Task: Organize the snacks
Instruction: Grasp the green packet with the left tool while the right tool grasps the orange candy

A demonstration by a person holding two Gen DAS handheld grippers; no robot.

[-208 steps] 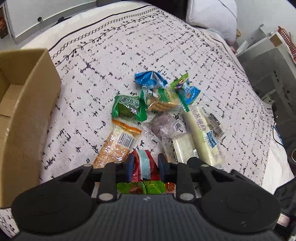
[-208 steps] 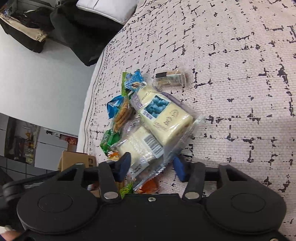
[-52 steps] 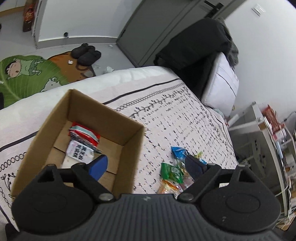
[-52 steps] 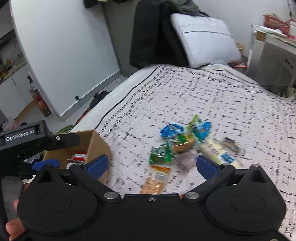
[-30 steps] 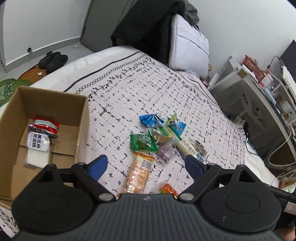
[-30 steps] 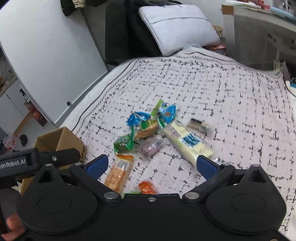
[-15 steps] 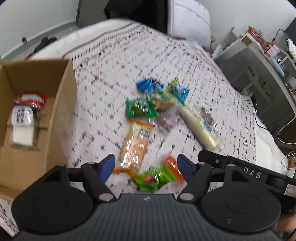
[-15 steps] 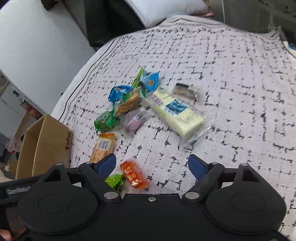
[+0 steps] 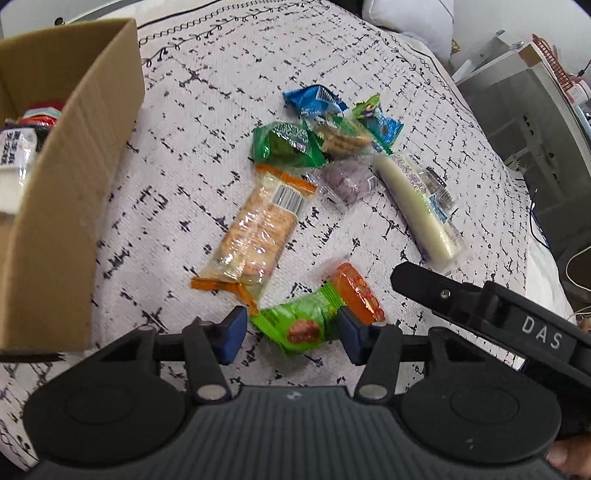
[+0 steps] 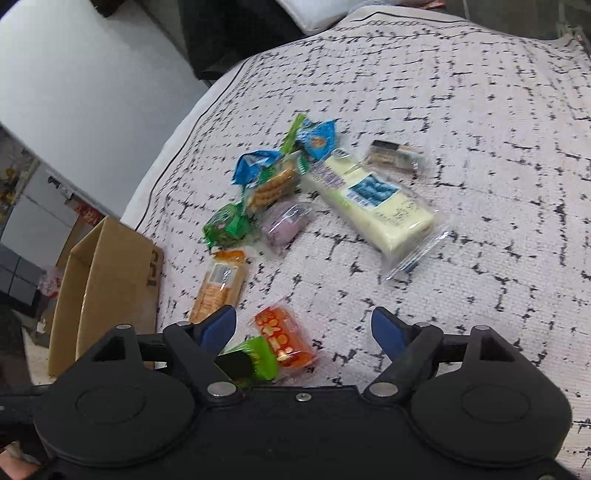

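Several snack packets lie on the patterned bedspread (image 9: 207, 110). My left gripper (image 9: 291, 332) is open, its pads either side of a green packet (image 9: 299, 325) that lies on the cover. An orange packet (image 9: 356, 291) touches it. My right gripper (image 10: 303, 332) is open over the orange packet (image 10: 284, 338), not touching it. A cracker pack (image 9: 258, 229), a purple snack (image 9: 349, 181), a long white bar (image 9: 421, 206) and green and blue packets (image 9: 288, 144) lie beyond. The cardboard box (image 9: 74, 155) at left holds a red pack (image 9: 40, 116) and a white one.
The right gripper's body (image 9: 498, 317) crosses the left wrist view at lower right. A small dark wrapped snack (image 10: 393, 155) lies beyond the white bar. Grey furniture (image 9: 524, 92) stands past the bed's right edge. A pillow (image 10: 314, 11) lies at the far end.
Both grippers have come down from the box to the near packets. The left jaws have narrowed around the green packet. The right gripper now sits over the orange one.
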